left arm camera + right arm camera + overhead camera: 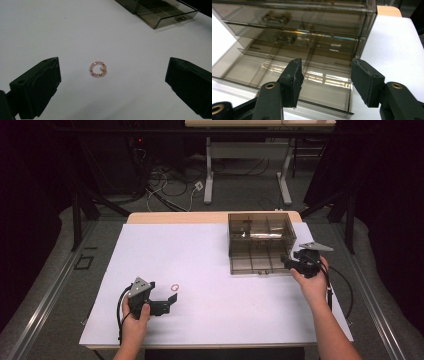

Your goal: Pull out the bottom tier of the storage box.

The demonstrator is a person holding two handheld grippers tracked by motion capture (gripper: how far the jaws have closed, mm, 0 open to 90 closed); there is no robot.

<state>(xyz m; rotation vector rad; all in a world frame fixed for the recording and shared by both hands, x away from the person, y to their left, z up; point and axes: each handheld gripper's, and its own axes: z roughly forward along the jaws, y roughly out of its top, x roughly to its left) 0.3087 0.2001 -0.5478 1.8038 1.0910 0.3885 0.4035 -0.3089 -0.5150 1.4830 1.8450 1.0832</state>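
High view: pink bead ring point(174, 287) lies on the white bench point(200, 270) at lower centre, just right of the left tongs point(172, 298); right tongs point(287, 261) at the smoked drawer box point(260, 242).
Left gripper view: ring point(98, 69) between wide-open jaws, untouched.
Right gripper view: right tongs point(325, 77) part open, empty, over the pulled-out drawer point(287, 72).

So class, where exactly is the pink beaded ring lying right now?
In the high view the pink beaded ring lies flat on the white table, left of centre, just beyond the open left gripper, well apart from the smoky drawer box.
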